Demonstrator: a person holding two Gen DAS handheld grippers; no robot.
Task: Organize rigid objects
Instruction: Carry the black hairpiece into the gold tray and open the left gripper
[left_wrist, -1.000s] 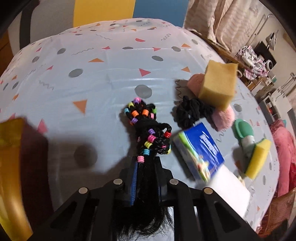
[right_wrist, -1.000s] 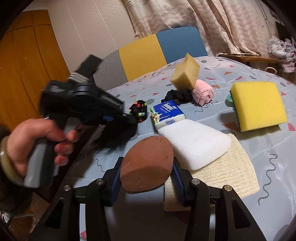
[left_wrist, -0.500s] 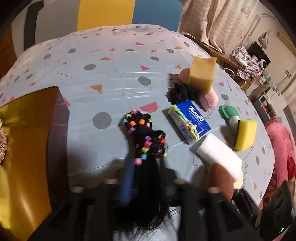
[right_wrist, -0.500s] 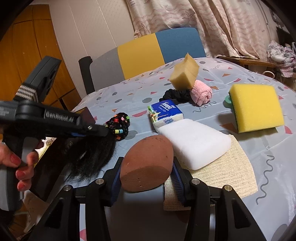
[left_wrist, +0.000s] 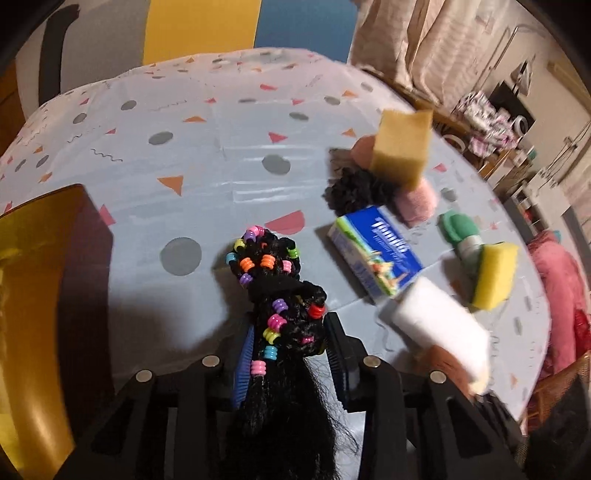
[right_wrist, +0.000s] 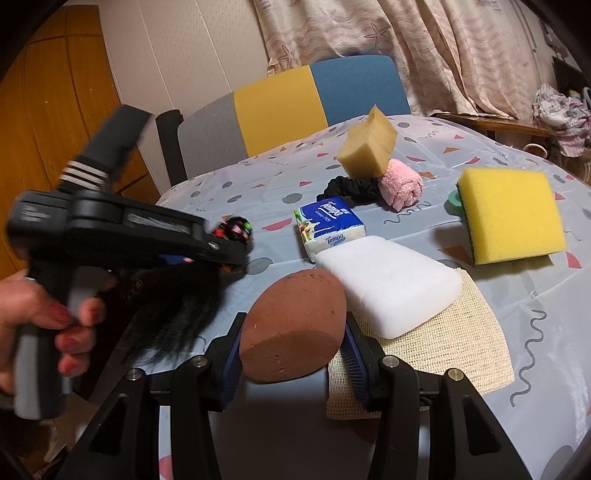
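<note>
My left gripper (left_wrist: 290, 338) is shut on a black braided hairpiece with coloured beads (left_wrist: 275, 291) and holds it above the patterned tablecloth (left_wrist: 221, 155). The left gripper also shows in the right wrist view (right_wrist: 236, 245), held in a hand, with the hair hanging below it. My right gripper (right_wrist: 291, 345) is shut on a brown oval sponge (right_wrist: 293, 325) near the table's front edge. A gold-coloured box (left_wrist: 33, 295) stands at the left in the left wrist view.
On the table lie a Tempo tissue pack (right_wrist: 328, 227), a white foam block (right_wrist: 388, 280) on a cream mesh cloth (right_wrist: 443, 343), a yellow sponge (right_wrist: 511, 214), a tan sponge cube (right_wrist: 369, 147), a pink rolled cloth (right_wrist: 400, 188) and a black scrunchie (right_wrist: 347, 188). A chair (right_wrist: 295, 107) stands behind.
My left gripper with the hairpiece first pulled back toward the gold box, then swung forward over the table again. The right gripper has stayed still with the brown sponge.
</note>
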